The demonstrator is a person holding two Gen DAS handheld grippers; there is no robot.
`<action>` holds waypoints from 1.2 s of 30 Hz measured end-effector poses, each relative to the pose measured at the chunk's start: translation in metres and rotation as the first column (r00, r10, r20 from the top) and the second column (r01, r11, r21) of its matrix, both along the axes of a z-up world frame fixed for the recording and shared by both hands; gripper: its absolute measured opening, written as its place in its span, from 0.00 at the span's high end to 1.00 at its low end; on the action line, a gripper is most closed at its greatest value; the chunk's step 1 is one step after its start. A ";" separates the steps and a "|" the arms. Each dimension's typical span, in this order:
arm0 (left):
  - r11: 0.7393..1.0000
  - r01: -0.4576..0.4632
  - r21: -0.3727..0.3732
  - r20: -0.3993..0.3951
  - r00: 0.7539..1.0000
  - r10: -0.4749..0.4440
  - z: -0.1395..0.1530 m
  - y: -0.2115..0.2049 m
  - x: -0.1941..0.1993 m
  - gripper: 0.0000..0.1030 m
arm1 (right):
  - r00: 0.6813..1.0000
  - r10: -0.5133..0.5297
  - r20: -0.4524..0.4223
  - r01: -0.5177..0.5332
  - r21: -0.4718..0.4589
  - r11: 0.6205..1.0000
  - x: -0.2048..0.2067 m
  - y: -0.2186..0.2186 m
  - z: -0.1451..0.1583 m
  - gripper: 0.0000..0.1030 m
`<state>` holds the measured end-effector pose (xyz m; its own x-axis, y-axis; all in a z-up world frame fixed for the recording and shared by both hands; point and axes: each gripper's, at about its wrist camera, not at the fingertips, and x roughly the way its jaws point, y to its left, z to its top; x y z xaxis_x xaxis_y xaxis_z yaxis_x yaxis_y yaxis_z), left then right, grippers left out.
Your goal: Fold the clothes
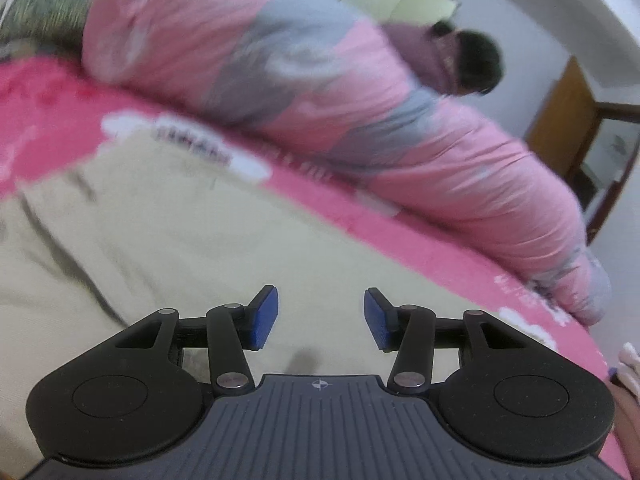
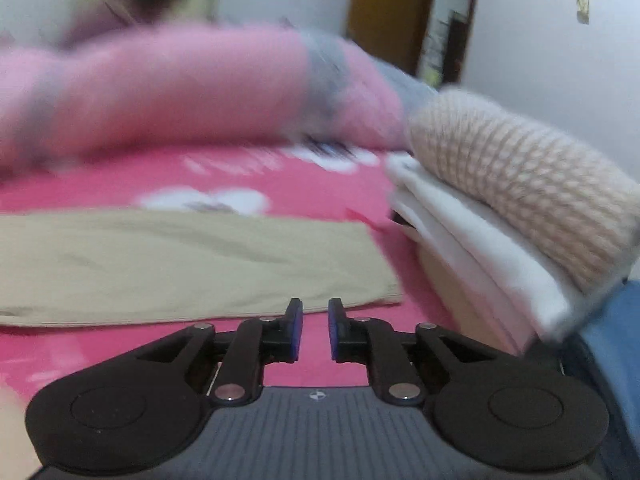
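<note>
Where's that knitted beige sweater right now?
In the right wrist view the knitted sweater sits folded on top of a stack of white clothes at the right side, on the pink bedsheet, right of the flat beige garment.

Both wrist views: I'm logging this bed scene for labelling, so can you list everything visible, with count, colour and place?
beige garment: one, tan, spread flat on the sheet, ahead of both grippers.
bed sheet: one, hot pink with white print, under everything.
quilt: one, pale pink with grey patches, rolled along the far side of the bed.
knit sweater: one, cream, folded on top of the stack at the right.
white folded clothes: a few layers, count unclear, under the sweater.
blue fabric: one, far right edge, partly cut off.
wooden door: one, brown, back wall.
dark blurred object: one, behind the quilt; cannot identify.
left gripper: black with blue pads, open over the garment.
right gripper: same make, narrowly open, holding nothing.
</note>
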<state>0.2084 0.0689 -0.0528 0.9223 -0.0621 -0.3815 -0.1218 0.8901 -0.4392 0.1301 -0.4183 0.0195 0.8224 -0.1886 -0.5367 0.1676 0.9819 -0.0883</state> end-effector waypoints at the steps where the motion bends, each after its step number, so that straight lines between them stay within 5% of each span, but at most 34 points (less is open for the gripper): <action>1: 1.000 0.008 0.008 0.016 1.000 -0.008 0.011 0.000 -0.013 0.53 | 0.999 0.028 0.027 -0.030 0.043 0.999 -0.024 0.005 0.008 0.76; 7: 0.994 0.087 0.060 -0.017 0.996 -0.086 0.054 0.014 -0.109 0.48 | 0.981 0.161 0.110 -0.182 0.226 0.957 -0.117 0.041 0.016 0.71; 13: 0.999 0.042 0.009 -0.164 0.986 -0.040 0.037 0.038 -0.199 0.48 | 0.972 0.226 0.067 -0.235 0.374 0.897 -0.149 0.076 -0.026 0.71; 17: 0.996 -0.027 -0.088 -0.235 0.972 0.005 0.008 0.051 -0.221 0.48 | 0.965 0.253 0.073 -0.250 0.562 0.788 -0.161 0.070 -0.048 0.71; 20: 0.984 -0.054 -0.171 -0.251 0.968 0.009 -0.008 0.058 -0.216 0.48 | 0.977 0.211 0.020 -0.164 0.701 0.694 -0.151 0.052 -0.070 0.71; 24: 0.980 -0.085 -0.182 -0.225 0.973 0.042 -0.019 0.055 -0.203 0.48 | 0.987 0.163 0.008 -0.094 0.845 0.527 -0.160 0.030 -0.094 0.71; 27: 0.977 -0.121 -0.175 -0.206 0.975 0.084 -0.024 0.051 -0.196 0.49 | 0.993 0.114 -0.042 -0.014 0.893 0.449 -0.171 0.018 -0.112 0.70; 30: 0.973 -0.158 -0.169 -0.187 0.974 0.126 -0.029 0.046 -0.190 0.60 | 0.994 0.071 -0.079 0.045 0.918 0.393 -0.184 0.007 -0.127 0.70; 33: 0.967 -0.195 -0.163 -0.167 0.972 0.168 -0.034 0.041 -0.183 0.89 | 0.996 0.009 -0.084 0.076 0.934 0.348 -0.194 -0.009 -0.132 0.70; 36: 0.965 -0.212 -0.156 -0.114 0.974 0.195 -0.019 0.043 -0.194 0.99 | 0.995 -0.050 -0.090 0.102 0.940 0.325 -0.197 -0.021 -0.135 0.70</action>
